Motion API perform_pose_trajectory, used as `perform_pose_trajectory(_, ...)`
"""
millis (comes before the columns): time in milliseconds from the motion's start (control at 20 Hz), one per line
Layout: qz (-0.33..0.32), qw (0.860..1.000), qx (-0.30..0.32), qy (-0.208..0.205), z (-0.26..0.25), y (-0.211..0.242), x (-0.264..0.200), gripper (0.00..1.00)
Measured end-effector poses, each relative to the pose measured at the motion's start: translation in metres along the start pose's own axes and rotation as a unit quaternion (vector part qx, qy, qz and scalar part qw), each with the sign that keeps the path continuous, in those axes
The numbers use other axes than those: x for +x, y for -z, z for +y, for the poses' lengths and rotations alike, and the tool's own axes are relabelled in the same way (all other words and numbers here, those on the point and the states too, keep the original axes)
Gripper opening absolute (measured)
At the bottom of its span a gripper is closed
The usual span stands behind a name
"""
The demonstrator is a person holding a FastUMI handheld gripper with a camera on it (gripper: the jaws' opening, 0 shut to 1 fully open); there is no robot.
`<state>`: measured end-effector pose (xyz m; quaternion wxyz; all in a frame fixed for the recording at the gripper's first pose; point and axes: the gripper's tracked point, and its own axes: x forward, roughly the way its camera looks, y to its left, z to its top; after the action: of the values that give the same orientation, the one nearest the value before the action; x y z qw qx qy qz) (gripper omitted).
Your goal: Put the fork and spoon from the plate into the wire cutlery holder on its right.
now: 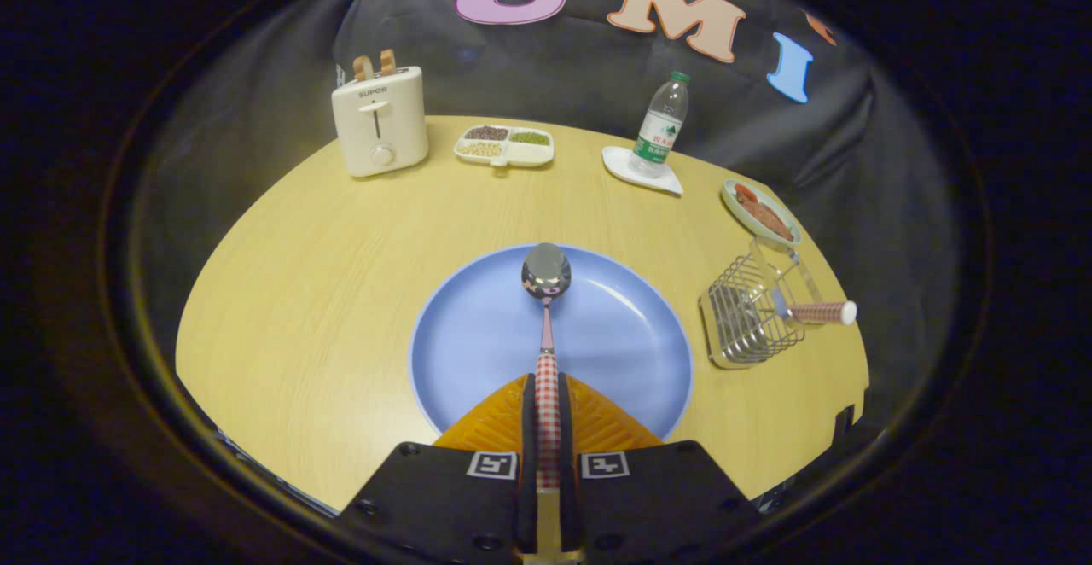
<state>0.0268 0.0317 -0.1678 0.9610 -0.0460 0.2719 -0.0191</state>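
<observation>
Gripper: both fingers are pressed together on the checked handle of the spoon, which runs straight forward between them.
Spoon: shiny metal bowl, oval, out ahead of the fingers over the plate; a thin metal neck joins it to a red-and-white checked grip. The rear of the grip is hidden between the fingers.
Whether the spoon's bowl touches the plate: cannot tell.
Plate: round, smooth, pale blue, with a shallow rim; its near edge is covered by the fingers.
Wire cutlery holder: silvery wire basket to the right of the plate, tilted or lying toward its side; its exact pose is hard to read.
Fork: a checked handle with a white end sticks out of the holder to the right; its tines are lost among the wires.
Table: light wood grain, rounded far edge.
Toaster: cream, boxy, at the far left, two brown slices standing in its slots.
Divided dish: white, holding grains or beans, beside the toaster.
Bottle: clear plastic, green cap, upright on a white coaster.
Small bowl: pale rim, reddish food inside, beyond the holder.
</observation>
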Motion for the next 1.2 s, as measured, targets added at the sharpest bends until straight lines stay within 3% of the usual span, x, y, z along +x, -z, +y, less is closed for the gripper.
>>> perform_pose_trajectory(450,0.002,1.000,0.025,-0.004,-0.016,-0.049,-0.024,0.13)
perform_pose_trajectory(750,0.044,0.995,0.080,0.037,-0.058,-0.094,-0.056,0.13)
perform_pose_trajectory(950,0.103,0.984,0.130,0.058,-0.090,-0.109,-0.073,0.13)
perform_pose_trajectory(1200,0.184,0.959,0.198,0.082,-0.127,-0.109,-0.075,0.13)
